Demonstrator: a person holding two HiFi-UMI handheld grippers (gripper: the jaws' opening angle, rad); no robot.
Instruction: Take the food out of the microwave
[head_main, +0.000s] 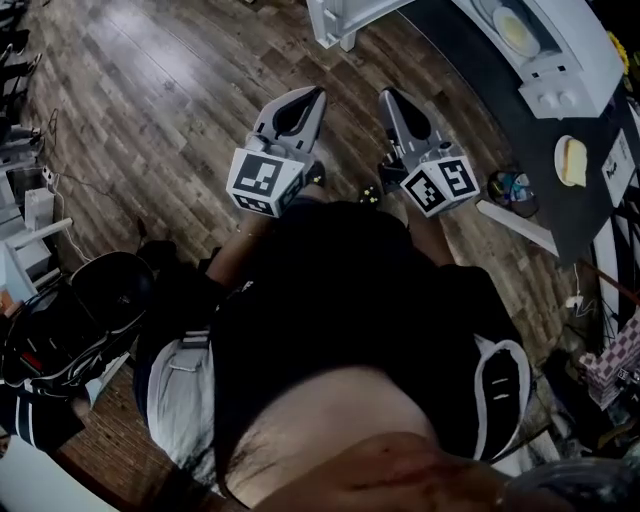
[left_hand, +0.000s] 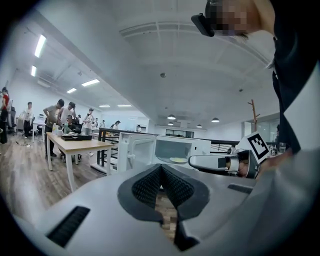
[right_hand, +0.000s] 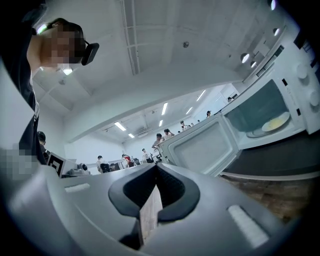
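Food (right_hand: 275, 122) sits inside the open microwave (right_hand: 302, 92), ahead and right of both grippers. Right gripper (head_main: 388, 98) is nearer than left gripper (head_main: 315, 96). Both jaws pressed together, empty.

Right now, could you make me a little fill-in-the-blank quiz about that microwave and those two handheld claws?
The microwave has its door standing ____. The food lies ____ the microwave. The left gripper and the right gripper both have empty jaws that are ____.
Missing words: open; inside; shut.
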